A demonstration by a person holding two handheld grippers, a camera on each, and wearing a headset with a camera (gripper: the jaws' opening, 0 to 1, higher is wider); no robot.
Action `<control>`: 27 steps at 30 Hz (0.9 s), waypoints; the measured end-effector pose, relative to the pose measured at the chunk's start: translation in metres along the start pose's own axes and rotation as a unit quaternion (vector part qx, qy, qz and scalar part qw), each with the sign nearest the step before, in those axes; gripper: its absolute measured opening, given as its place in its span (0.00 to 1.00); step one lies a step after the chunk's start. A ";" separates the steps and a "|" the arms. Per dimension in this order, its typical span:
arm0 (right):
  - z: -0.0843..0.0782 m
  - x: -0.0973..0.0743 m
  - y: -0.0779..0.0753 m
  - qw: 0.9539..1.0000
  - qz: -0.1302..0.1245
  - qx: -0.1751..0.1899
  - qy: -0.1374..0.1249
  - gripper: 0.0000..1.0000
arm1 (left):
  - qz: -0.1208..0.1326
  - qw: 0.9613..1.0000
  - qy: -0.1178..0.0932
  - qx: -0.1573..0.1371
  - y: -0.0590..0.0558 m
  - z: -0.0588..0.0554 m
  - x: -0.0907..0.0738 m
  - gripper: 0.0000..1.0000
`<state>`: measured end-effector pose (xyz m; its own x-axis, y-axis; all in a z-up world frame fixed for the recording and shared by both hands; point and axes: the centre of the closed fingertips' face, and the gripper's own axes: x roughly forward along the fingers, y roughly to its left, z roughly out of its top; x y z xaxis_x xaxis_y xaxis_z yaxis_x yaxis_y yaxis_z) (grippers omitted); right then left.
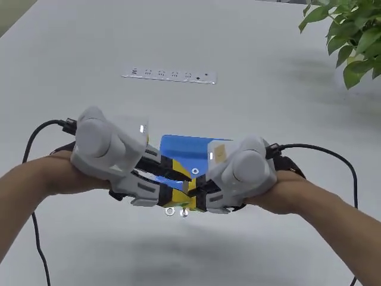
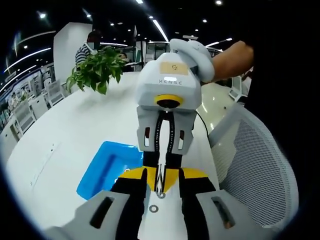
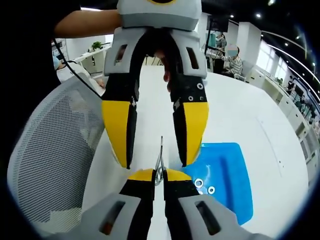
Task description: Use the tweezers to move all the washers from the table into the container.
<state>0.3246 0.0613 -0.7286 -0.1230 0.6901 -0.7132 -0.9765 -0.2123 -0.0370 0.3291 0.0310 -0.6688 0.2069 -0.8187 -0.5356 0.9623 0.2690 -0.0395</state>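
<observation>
My right gripper [image 3: 159, 176] is shut on thin metal tweezers [image 3: 160, 156], which point forward. Facing it, my left gripper [image 3: 154, 164] stands open, its yellow-tipped jaws on either side of the tweezers without touching them. In the left gripper view the tweezers [image 2: 160, 181] hang between my open left gripper [image 2: 161, 189] and the right gripper [image 2: 161, 167]. A blue container [image 1: 187, 149] lies just behind both grippers and holds washers [image 3: 199, 182]. Two washers [image 1: 170, 211] lie on the white table below the left gripper [image 1: 175, 179] and the right gripper [image 1: 199, 189].
A power strip [image 1: 169, 75] lies farther back on the table [image 1: 89, 53], and a leafy plant [image 1: 351, 36] stands at the far right corner. A white mesh chair [image 2: 260, 165] is beside the table's near edge. Cables trail from both grippers.
</observation>
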 end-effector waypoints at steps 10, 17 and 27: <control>0.014 -0.019 -0.005 1.000 -0.001 0.007 -0.004 0.07 | 0.032 0.998 -0.031 -0.044 0.007 -0.001 -0.013 0.56; 0.020 -0.032 -0.015 1.000 -0.007 0.005 -0.004 0.07 | 0.042 0.997 -0.038 -0.058 0.007 -0.004 -0.014 0.66; 0.025 -0.042 -0.038 1.000 -0.027 -0.001 -0.010 0.07 | 0.059 0.995 -0.044 -0.068 0.010 -0.008 -0.020 0.83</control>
<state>0.3623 0.0576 -0.6793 -0.0738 0.7138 -0.6964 -0.9814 -0.1761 -0.0765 0.3329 0.0542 -0.6655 0.3375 -0.8168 -0.4679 0.8991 0.4270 -0.0969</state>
